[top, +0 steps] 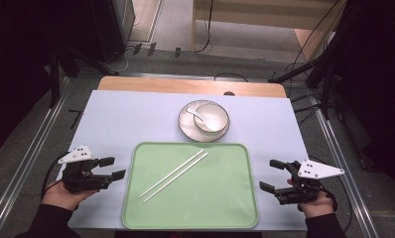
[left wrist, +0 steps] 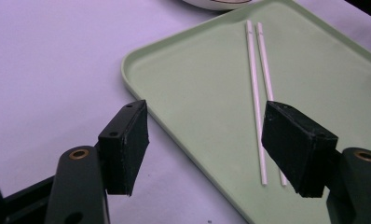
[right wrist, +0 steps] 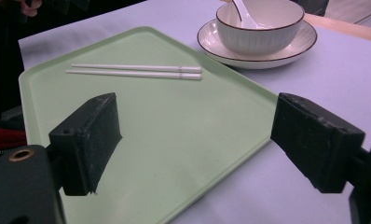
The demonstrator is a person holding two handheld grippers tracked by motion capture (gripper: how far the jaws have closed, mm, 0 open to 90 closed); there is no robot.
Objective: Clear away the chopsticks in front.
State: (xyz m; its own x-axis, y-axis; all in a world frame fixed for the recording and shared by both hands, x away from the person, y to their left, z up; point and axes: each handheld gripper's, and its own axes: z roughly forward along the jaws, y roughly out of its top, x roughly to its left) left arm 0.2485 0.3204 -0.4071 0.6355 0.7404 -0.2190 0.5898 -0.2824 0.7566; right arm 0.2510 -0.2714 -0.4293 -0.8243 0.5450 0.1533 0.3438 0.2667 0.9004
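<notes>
A pale green tray (top: 235, 198) lies at the near middle of the table, and two white chopsticks (top: 174, 175) rest slantwise side by side on it. Behind the tray a white bowl (top: 211, 117) with a white spoon (top: 197, 114) in it stands on a white plate (top: 186, 127). My left gripper (top: 112, 168) is held open just left of the tray, nothing between its jaws. My right gripper (top: 271, 175) is open just right of the tray, also empty. In the left gripper view the chopsticks (left wrist: 257, 88) lie ahead on the tray (left wrist: 197, 84). The right gripper view shows the tray (right wrist: 174, 135), chopsticks (right wrist: 134, 71) and bowl (right wrist: 260, 28).
A light lilac sheet (top: 131, 119) covers the table, with a wooden strip (top: 185, 86) bare at the far edge. Cables (top: 220, 74) and dark stands are on the floor beyond the table.
</notes>
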